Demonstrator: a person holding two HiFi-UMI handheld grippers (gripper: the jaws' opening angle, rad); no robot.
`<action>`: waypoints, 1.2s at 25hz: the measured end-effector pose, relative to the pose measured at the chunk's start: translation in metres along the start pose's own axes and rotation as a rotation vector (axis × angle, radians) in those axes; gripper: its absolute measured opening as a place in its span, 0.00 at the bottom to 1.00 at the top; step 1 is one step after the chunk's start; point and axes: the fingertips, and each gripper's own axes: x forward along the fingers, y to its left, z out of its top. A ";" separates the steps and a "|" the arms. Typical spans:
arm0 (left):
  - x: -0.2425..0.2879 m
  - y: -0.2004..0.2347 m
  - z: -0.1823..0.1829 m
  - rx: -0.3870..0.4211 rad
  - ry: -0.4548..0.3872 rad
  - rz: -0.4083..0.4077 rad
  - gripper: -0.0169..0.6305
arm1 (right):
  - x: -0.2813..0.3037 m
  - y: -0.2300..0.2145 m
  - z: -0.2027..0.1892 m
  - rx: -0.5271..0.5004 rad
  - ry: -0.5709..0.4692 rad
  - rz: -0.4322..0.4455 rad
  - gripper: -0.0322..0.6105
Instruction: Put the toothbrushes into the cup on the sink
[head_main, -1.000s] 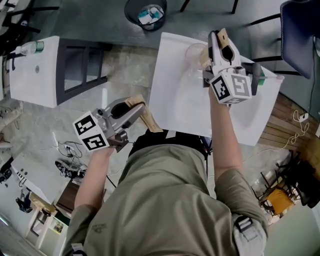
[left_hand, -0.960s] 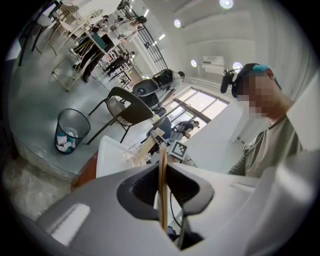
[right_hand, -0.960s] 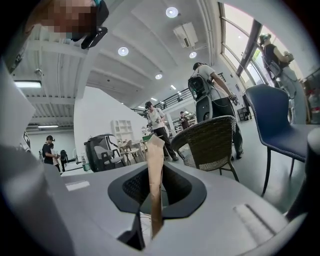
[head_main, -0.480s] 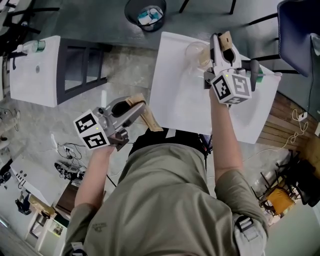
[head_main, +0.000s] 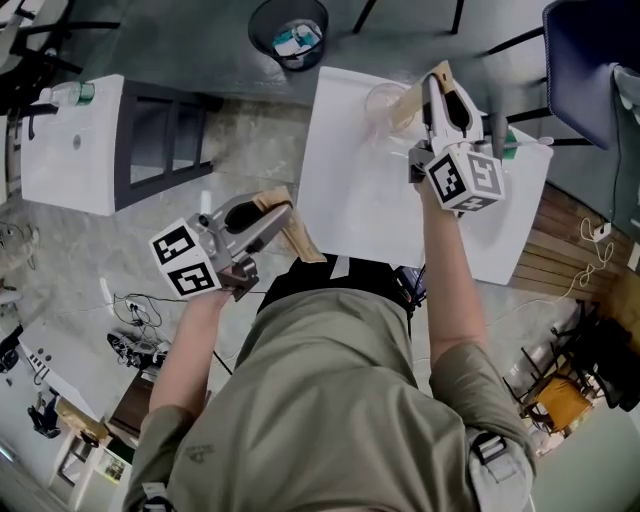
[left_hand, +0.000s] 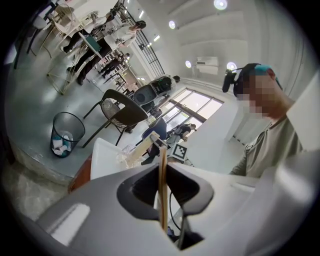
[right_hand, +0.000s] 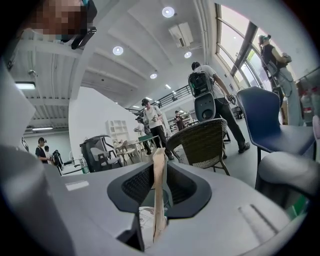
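a: what's the biggest thing in front of the person?

b: the white sink (head_main: 350, 210), a broad pale slab seen from the head view. to its left stands a white cabinet (head_main: 65, 150) with a dark open frame, and a round trash bin (head_main: 288, 30) sits on the floor beyond the sink's far left corner.

a: and the grippers?

b: the right gripper (head_main: 437, 80) is out over the far part of the sink. the left gripper (head_main: 280, 215) hangs off the sink's near left edge, close to the person's body.

a: where's the cup?

b: the clear cup (head_main: 375, 100) stands near the sink's far edge, just beside the right gripper's tips.

a: what are the jaws doing?

b: in the left gripper view the jaws are pressed together on a thin wooden toothbrush (left_hand: 162, 185), which runs straight up between them. the right gripper's jaws are likewise clamped on a second toothbrush (right_hand: 159, 190), with the cup showing just below it. from the head view its free end reaches over the cup; i can't tell whether it's inside.
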 end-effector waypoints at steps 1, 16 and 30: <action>-0.001 -0.001 0.001 0.003 -0.002 -0.001 0.09 | -0.001 0.001 0.002 0.001 -0.002 0.000 0.15; 0.001 -0.017 0.008 0.053 -0.032 -0.018 0.09 | -0.045 0.007 0.062 -0.015 -0.074 0.010 0.18; 0.012 -0.024 0.028 0.095 -0.082 -0.005 0.09 | -0.108 0.049 0.040 0.039 0.064 0.163 0.17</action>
